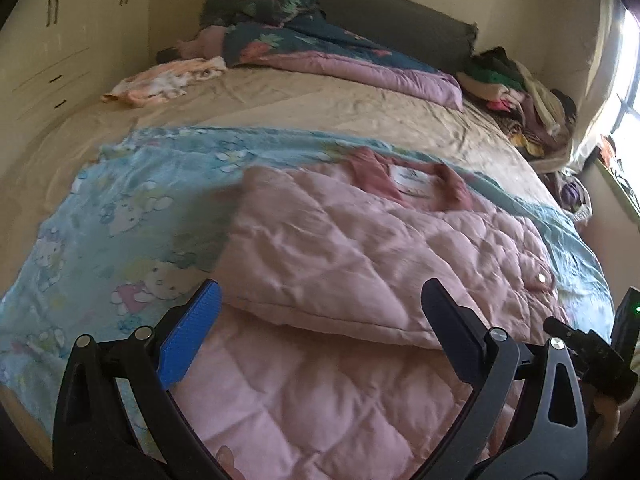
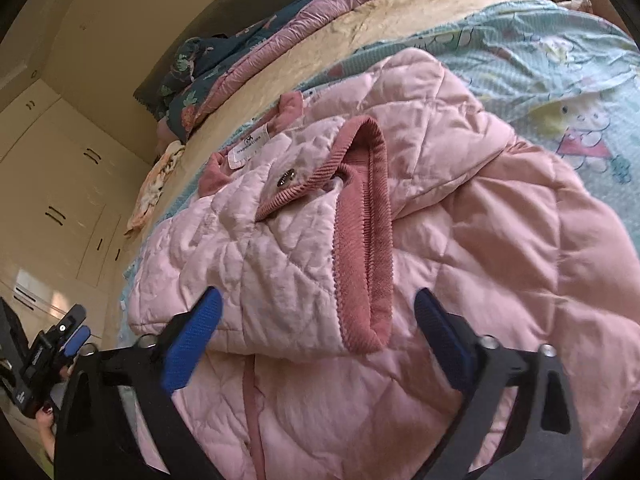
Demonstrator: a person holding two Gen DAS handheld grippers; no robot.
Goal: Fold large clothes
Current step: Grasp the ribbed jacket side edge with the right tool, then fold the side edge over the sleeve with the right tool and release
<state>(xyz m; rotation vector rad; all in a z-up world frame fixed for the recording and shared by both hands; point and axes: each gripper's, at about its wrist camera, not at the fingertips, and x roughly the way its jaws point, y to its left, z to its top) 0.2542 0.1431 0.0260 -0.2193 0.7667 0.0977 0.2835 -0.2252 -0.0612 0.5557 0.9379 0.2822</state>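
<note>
A pink quilted jacket (image 1: pixel 360 248) lies on a light blue cartoon-print blanket (image 1: pixel 120 208) spread over the bed. One side is folded across the body, and the collar with its white label (image 1: pixel 412 180) points toward the headboard. My left gripper (image 1: pixel 322 292) hovers open over the folded edge with nothing between its fingers. In the right wrist view a sleeve with a dark pink ribbed cuff (image 2: pixel 364 248) is laid across the jacket (image 2: pixel 500 240). My right gripper (image 2: pixel 319 296) stands open, and the cuff's end lies between its fingers without either pad pressing on it.
A floral duvet (image 1: pixel 320 52) is bunched against the dark headboard. A pile of clothes (image 1: pixel 520 92) sits at the bed's far right corner and a small peach garment (image 1: pixel 160 80) lies at the far left. Cream wardrobes (image 1: pixel 60 40) line the left wall. A bright window (image 1: pixel 628 80) is on the right.
</note>
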